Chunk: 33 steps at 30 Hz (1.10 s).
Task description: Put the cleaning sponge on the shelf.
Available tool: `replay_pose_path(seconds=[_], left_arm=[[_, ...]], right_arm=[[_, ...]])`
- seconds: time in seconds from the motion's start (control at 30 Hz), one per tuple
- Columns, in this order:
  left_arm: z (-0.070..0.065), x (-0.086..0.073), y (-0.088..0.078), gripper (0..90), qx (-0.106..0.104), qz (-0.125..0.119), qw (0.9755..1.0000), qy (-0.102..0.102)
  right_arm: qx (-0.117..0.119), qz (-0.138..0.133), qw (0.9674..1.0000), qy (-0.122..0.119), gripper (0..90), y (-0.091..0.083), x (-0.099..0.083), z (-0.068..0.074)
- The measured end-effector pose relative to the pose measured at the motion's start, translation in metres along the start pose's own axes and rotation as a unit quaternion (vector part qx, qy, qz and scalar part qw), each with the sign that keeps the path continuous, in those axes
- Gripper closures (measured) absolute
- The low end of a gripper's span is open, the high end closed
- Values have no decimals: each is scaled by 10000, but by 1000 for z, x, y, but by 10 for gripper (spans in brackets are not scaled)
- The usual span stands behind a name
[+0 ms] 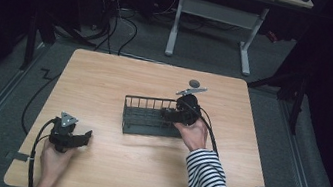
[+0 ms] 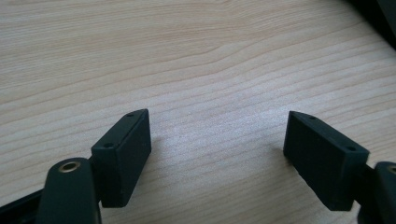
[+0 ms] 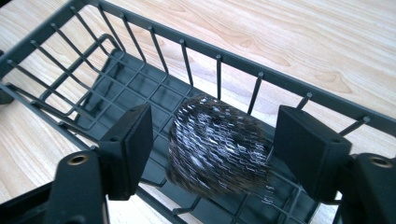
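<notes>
Steel-wool scrubber point(image 3: 218, 144) in the basket point(image 3: 140, 88) looks light and springy; close your right hand-held gripper point(image 3: 212, 144), now open around it, across its middle. Left hand-held gripper point(image 2: 217, 154) rests open.

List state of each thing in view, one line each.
left gripper: open, nothing between its fingers, low over bare table.
right gripper: open, fingers either side of the scrubber, not clamped.
metal mesh scrubber: blurred, inside the rack; resting or dropping, cannot tell.
wire rack: upright on the table, holding the scrubber.
small dark disc: flat on the table, behind the rack.
</notes>
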<state>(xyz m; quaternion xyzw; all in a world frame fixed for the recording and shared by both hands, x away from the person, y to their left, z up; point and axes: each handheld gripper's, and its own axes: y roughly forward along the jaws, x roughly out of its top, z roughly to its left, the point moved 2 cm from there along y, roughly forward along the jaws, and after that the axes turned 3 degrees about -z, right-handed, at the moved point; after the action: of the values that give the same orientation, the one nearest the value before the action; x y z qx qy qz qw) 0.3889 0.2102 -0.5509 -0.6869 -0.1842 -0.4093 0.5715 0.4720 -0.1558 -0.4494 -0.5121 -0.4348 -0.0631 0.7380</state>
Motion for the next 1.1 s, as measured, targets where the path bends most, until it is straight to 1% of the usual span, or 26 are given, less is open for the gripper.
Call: replay_pose_path(seconds=[0.03,0.13,0.17,0.23,0.33,0.47,0.6,0.83,0.97,1.0,1.1], left_arm=[[0,0,0,237,2,0,10000,-3],[0,0,0,237,3,2,10000,-3],[0,0,0,237,2,1,10000,-3],[0,0,0,237,3,1,10000,-4],[0,0,0,237,3,0,10000,-5],[0,0,0,237,-1,1,10000,-4],[0,0,0,236,-2,1,10000,-4],[0,0,0,235,-5,2,10000,-2],[0,0,0,235,-6,2,10000,-3],[0,0,0,235,-6,2,10000,-4],[0,0,0,234,-7,1,10000,-4]], right_arm=[[26,-14,10000,-30,277,-1,0,-1],[103,-78,9999,-22,268,-5,-1,-1],[106,-128,9998,-72,269,-6,-1,-1],[90,-147,9998,-69,273,-9,-2,-1],[48,-289,9995,-102,292,-15,-1,-1],[60,-356,9993,-138,304,-23,-2,-1],[-35,-566,9982,-191,322,-34,-2,-3],[-40,-666,9976,-162,339,-51,-5,-7],[-94,-784,9968,-158,354,-62,-7,-10],[-94,-824,9965,-111,355,-65,-9,-11],[-113,-795,9967,-98,356,-71,-14,-17]])
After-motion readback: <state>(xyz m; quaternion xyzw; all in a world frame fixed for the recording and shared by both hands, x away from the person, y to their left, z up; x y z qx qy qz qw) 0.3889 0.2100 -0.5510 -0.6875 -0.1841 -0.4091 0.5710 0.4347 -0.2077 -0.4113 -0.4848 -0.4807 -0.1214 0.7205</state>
